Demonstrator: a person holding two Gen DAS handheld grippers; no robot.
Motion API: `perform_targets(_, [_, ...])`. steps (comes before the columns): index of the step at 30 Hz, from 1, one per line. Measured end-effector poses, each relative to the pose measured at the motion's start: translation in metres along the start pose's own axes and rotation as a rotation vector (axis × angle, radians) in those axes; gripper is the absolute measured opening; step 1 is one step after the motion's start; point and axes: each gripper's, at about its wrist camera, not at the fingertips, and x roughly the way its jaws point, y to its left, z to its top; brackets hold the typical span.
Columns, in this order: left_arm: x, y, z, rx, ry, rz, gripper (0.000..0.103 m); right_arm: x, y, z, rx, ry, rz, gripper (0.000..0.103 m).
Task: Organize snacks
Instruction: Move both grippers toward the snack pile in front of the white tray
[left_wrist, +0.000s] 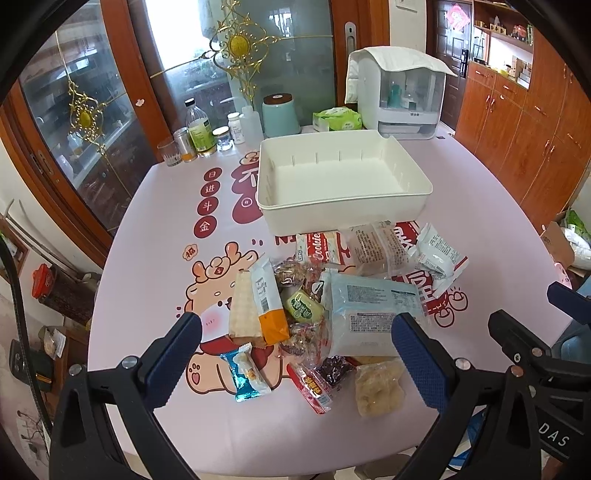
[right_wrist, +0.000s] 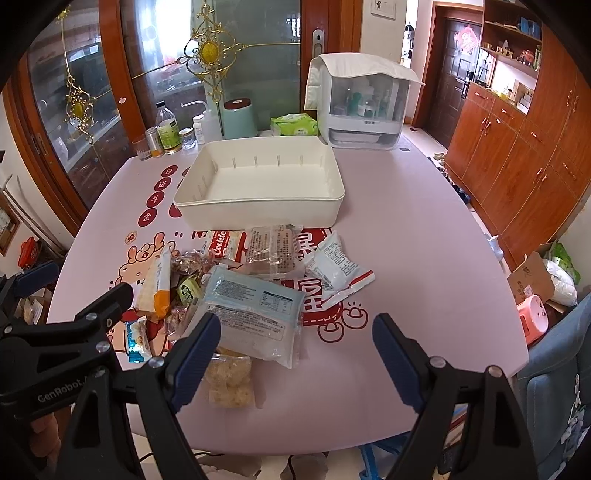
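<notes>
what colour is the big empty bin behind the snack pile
Cream white, plain; the bin shows best in the right wrist view.

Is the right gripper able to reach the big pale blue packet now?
Probably yes. The right gripper is open and empty, and the big pale blue packet lies on top of the pile just ahead, with nothing covering it.

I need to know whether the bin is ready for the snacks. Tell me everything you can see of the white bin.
The white bin is a shallow rectangular tray, apparently smooth plastic, with rounded corners, a rolled rim and thin slots along its inner walls. It sits upright and empty on the pink table, just beyond the snack pile. Neither gripper touches it.
</notes>
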Motion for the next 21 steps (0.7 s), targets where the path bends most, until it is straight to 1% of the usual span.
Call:
perform_targets(3, [0.005, 0.005, -0.002, -0.004, 0.018, -0.013, 0.102, -0.002, 0.005, -0.002, 0.001, 0.004, 0.010, 0.085])
perform_targets(6, [0.009, 0.009, -0.004, -0.004, 0.034, -0.022, 0.102, 0.008, 0.014, -0.005, 0.014, 0.036, 0.039, 0.085])
perform_targets(12, [0.020, 0.017, -0.007, 0.016, 0.073, -0.031, 0.102, 0.018, 0.020, -0.007, 0.034, 0.080, 0.127, 0.085])
perform_targets(13, [0.022, 0.019, -0.008, 0.020, 0.080, -0.034, 0.102, 0.021, 0.021, -0.008, 0.029, 0.080, 0.124, 0.085])
perform_targets(14, [0.024, 0.020, -0.008, 0.022, 0.083, -0.034, 0.102, 0.022, 0.022, -0.008, 0.034, 0.101, 0.133, 0.085])
perform_targets(19, [0.035, 0.030, -0.009, 0.028, 0.108, -0.036, 0.102, 0.035, 0.029, -0.017, -0.002, 0.137, 0.096, 0.085])
perform_targets(21, [0.042, 0.035, -0.009, 0.029, 0.117, -0.034, 0.102, 0.042, 0.034, -0.021, -0.004, 0.152, 0.106, 0.085])
